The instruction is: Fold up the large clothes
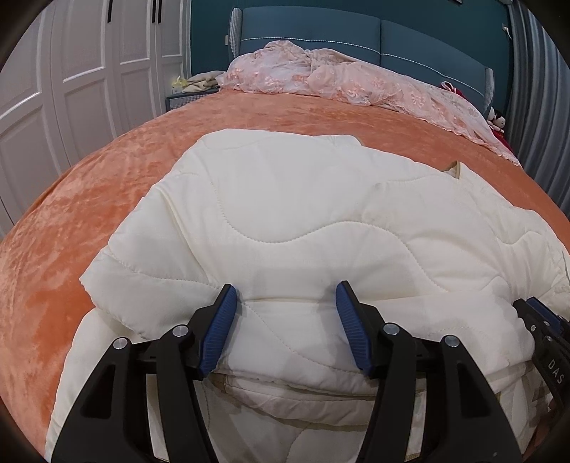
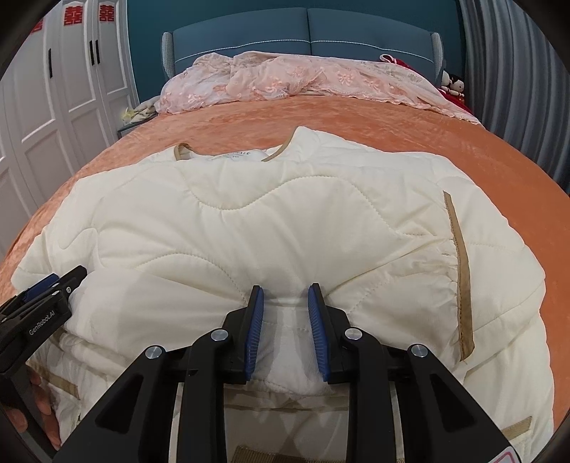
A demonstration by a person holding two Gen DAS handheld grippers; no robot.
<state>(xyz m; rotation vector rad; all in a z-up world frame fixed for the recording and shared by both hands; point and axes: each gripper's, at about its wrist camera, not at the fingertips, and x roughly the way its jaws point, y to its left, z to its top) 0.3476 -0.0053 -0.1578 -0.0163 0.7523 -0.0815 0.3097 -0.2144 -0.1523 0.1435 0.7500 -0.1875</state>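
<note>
A bedroom with a teal wall, white panelled wardrobe doors (image 1: pixel 71 71) and a padded blue headboard (image 2: pixel 306 32) frames a bed covered in an orange velvet spread (image 1: pixel 89 220). A heap of pink lace bedding (image 2: pixel 285 82) lies across the head of the bed, with small dolls (image 2: pixel 452 83) at its far right end. On the near half of the spread lies a cream quilted jacket (image 2: pixel 285 213), its hem end doubled back over the body toward the tan-trimmed collar (image 2: pixel 281 149), so that layered edges stack up at the front. A tan-edged pocket slit (image 2: pixel 459 270) runs down its right side. The right gripper (image 2: pixel 286 295) has its jaws drawn close together on a bunched ridge of the folded-over layer, and the blue pads (image 2: pixel 254 327) press into the fabric on both sides. The left gripper (image 1: pixel 286 295) stands with its jaws apart over the same folded edge; its pads (image 1: pixel 219 331) rest against the cloth without pinching it, the fabric lying flat between them. The 2 grippers sit side by side, near each other, along the front fold. Fingertips of a hand (image 2: pixel 42 409) show at the lower left of the right wrist view.
</note>
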